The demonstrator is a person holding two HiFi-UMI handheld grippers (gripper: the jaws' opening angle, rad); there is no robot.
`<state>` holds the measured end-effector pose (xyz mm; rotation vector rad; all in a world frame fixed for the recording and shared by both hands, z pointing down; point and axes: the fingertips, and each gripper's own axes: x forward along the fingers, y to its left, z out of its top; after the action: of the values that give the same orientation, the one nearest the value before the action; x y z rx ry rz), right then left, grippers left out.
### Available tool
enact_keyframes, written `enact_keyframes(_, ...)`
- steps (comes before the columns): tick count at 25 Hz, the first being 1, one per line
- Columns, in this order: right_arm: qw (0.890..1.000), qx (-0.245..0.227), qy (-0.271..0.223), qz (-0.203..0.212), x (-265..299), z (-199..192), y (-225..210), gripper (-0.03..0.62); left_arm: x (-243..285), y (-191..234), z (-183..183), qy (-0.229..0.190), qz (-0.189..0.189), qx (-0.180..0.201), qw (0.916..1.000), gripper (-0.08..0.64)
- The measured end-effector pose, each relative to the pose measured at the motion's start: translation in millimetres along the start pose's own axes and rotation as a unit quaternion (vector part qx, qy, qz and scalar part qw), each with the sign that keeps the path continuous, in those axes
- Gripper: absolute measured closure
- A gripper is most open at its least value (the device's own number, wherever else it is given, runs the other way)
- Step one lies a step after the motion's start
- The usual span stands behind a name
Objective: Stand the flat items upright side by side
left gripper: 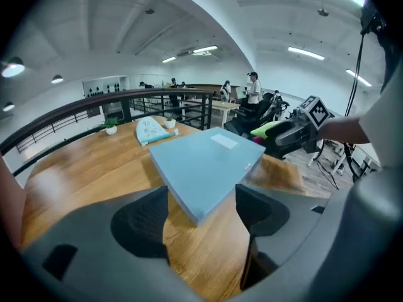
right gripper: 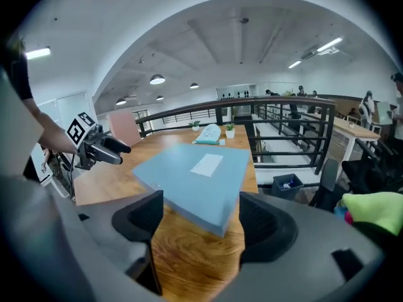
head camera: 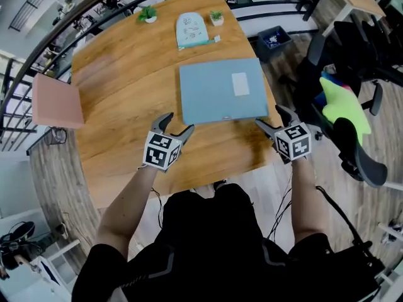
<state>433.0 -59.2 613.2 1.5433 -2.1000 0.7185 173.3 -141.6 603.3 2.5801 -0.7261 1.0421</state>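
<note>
Head view: a blue box (head camera: 221, 92) with a white label (head camera: 240, 83) lies flat on the wooden tabletop (head camera: 126, 80), toward its right edge. The left tongs (head camera: 179, 123) sit just beside the box's near left corner and the right tongs (head camera: 269, 116) just beside its near right corner. Both are spread and hold nothing. At the far end of the tabletop a pale pouch (head camera: 191, 29) also lies flat, between two small potted plants (head camera: 147, 14).

Left gripper view: the two dark pads (left gripper: 148, 216) stand wide apart. The near corner of the box (left gripper: 201, 165) shows in the gap between them, but neither pad touches it. The box rests flat on the wood – its label faces up. The right tongs reach in from the right.

Right gripper view: these tongs (right gripper: 201, 209) are open as well, with the other near corner of the box (right gripper: 201, 175) between the pads and clear of both. The left tongs show at the far left, and the pouch (right gripper: 208, 134) lies beyond the box.
</note>
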Motion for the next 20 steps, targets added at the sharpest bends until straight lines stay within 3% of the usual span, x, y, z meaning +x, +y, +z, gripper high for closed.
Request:
enact_keyframes(4, 0.998, -0.04, 0.049, 0.004, 19.3, -32.3, -2.8, 0.213, 17.0, -2.7, -21.0, 0.035, -0.004, 0.009, 0.9993, 0.222)
enact_keyframes(9, 0.996, -0.034, 0.078, 0.007, 39.2, -55.6, -12.8, 0.212, 38.9, -0.3, -37.9, 0.065, -0.011, 0.018, 0.9976, 0.221)
enact_keyframes(14, 0.995, -0.04, 0.095, 0.015, 55.7, -68.5, -17.4, 0.213, 53.3, 1.8, -52.4, 0.095, -0.028, -0.015, 0.995, 0.222)
enact_keyframes(20, 0.995, -0.041, 0.085, 0.027, 68.8, -67.1, -18.6, 0.215, 66.4, 8.8, -53.5, 0.104, -0.02, 0.028, 0.994, 0.222)
